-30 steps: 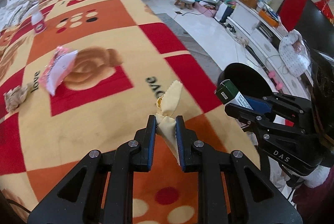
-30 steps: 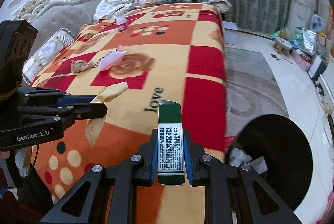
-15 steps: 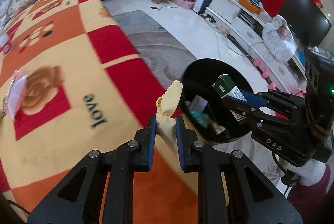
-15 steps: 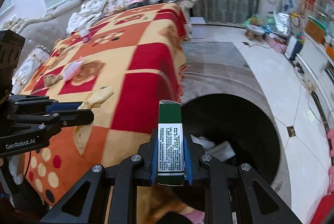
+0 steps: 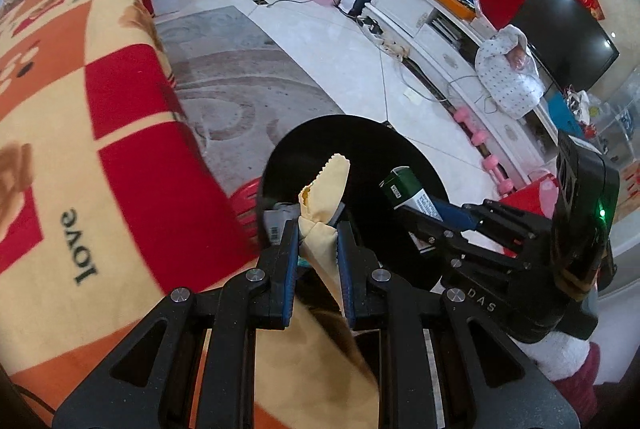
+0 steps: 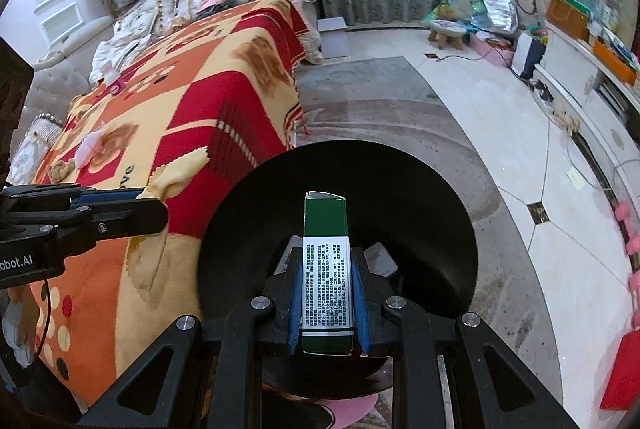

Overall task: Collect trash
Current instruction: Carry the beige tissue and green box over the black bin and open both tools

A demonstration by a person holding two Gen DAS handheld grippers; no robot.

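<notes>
My left gripper (image 5: 318, 229) is shut on a yellow cloth (image 5: 324, 189) and holds it over the near rim of the black trash bin (image 5: 360, 133). My right gripper (image 6: 326, 269) is shut on a green and white carton (image 6: 325, 229) and holds it above the bin's opening (image 6: 400, 181). In the left wrist view the carton (image 5: 404, 189) sits right of the cloth. In the right wrist view the cloth (image 6: 180, 173) hangs from the left gripper (image 6: 152, 205) at the bin's left edge. Some trash lies in the bin (image 5: 276, 221).
The patterned blanket (image 6: 160, 117) covers the sofa on the left, with a pink wrapper (image 6: 90, 149), a crumpled paper (image 6: 60, 169) and a small bottle (image 6: 114, 85) on it. A grey rug (image 5: 240, 77) lies beyond the bin. A white TV cabinet (image 5: 440, 29) lines the right.
Both grippers have swung right from over the blanket to over the bin, still holding the cloth and the carton. The bin now fills the middle of both views.
</notes>
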